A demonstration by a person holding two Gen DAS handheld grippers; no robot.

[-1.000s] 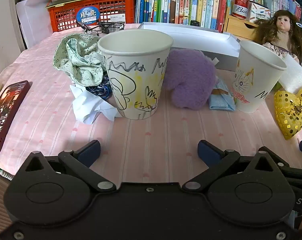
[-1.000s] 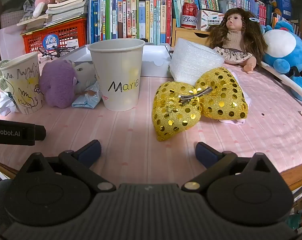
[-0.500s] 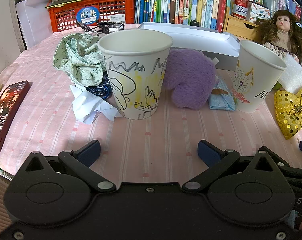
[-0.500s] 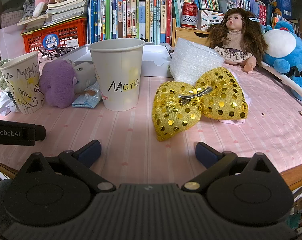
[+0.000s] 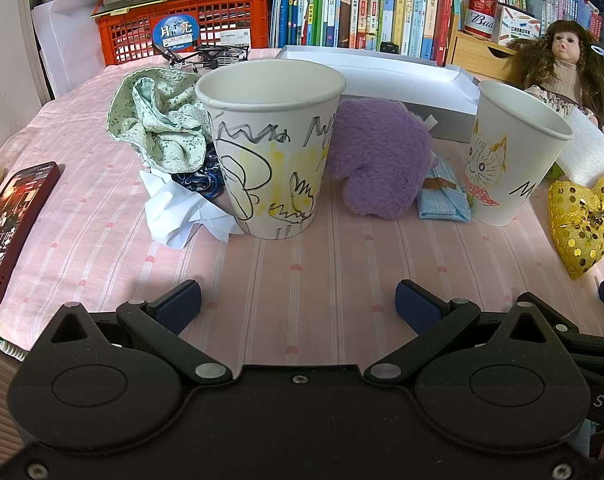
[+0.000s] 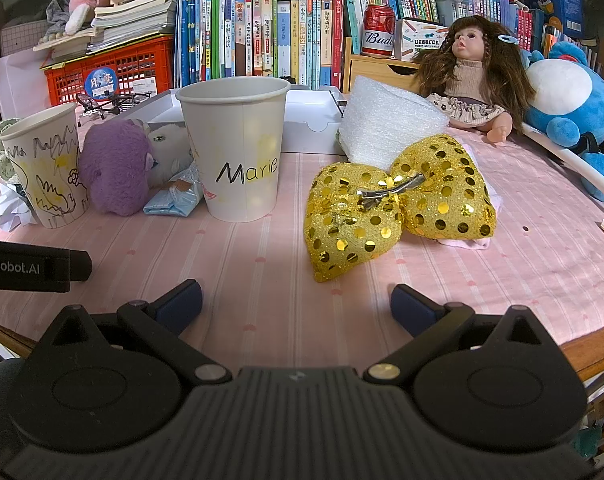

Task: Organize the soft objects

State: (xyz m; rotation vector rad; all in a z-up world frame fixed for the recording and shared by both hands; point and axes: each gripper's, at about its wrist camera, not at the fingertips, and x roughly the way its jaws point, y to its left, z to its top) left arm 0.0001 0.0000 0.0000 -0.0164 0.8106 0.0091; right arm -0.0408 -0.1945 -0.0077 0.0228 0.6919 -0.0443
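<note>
We are holding our left gripper [image 5: 298, 304] low over the pink striped tablecloth [image 5: 302, 280], jaws spread wide apart with nothing between them, and our right gripper [image 6: 296, 300] is hovering the same way, jaws apart and empty. In the right wrist view, the gold sequinned fabric bow [image 6: 397, 204] is lying just right of centre, its long axis running from lower left to upper right of the frame, one lobe pointing toward us; a metal clip [image 6: 389, 191] is crossing its knot, and it is resting partly on a pale pink cloth [image 6: 477, 240]. Left of it the white paper cup lettered "Marie" [image 6: 238, 156] is standing upright. Further left the fuzzy purple plush toy [image 6: 116, 172] is sitting between that cup and the scribbled yellow-and-black paper cup [image 6: 46, 172], with a folded light blue face mask [image 6: 174, 200] touching its base. In the left wrist view, upper left of centre, a crumpled green patterned cloth [image 5: 158, 128] is bunching behind crumpled white paper [image 5: 182, 212].
</note>
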